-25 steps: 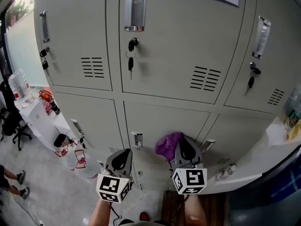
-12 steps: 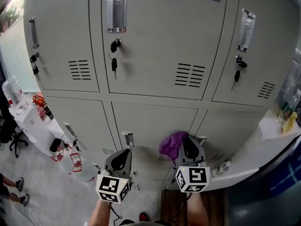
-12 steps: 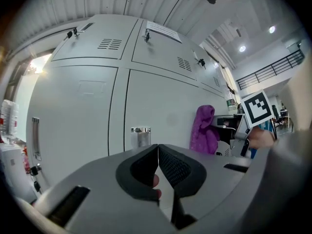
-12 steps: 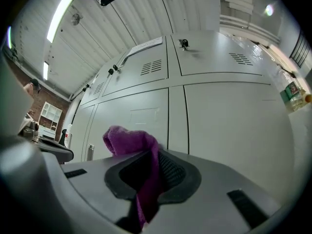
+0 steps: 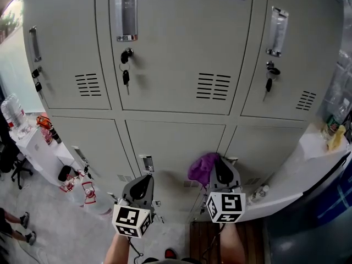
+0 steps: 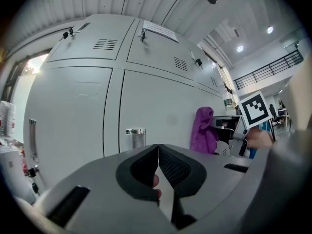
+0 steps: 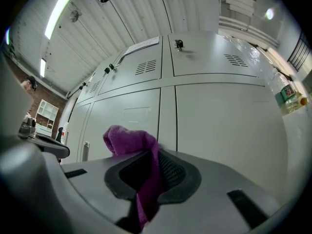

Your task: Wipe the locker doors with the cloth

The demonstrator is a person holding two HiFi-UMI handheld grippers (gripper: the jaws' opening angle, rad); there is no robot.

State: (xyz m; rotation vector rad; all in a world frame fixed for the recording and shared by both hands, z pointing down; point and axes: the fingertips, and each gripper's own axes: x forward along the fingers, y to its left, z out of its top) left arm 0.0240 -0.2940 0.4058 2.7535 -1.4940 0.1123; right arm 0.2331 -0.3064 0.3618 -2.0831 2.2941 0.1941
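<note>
Purple terry cloth (image 5: pixel 201 167) sits clamped in the right gripper (image 5: pixel 220 174), with grey metal locker doors (image 5: pixel 176 142) just ahead. The left gripper (image 5: pixel 141 187) alongside is pressed together on nothing.

Workplace locker area: grey lockers (image 5: pixel 181 48), office chair (image 5: pixel 12 158).

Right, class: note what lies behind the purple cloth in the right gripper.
A grey locker door lies behind the purple cloth, clamped in the right gripper. The patch it covers is hidden.
</note>
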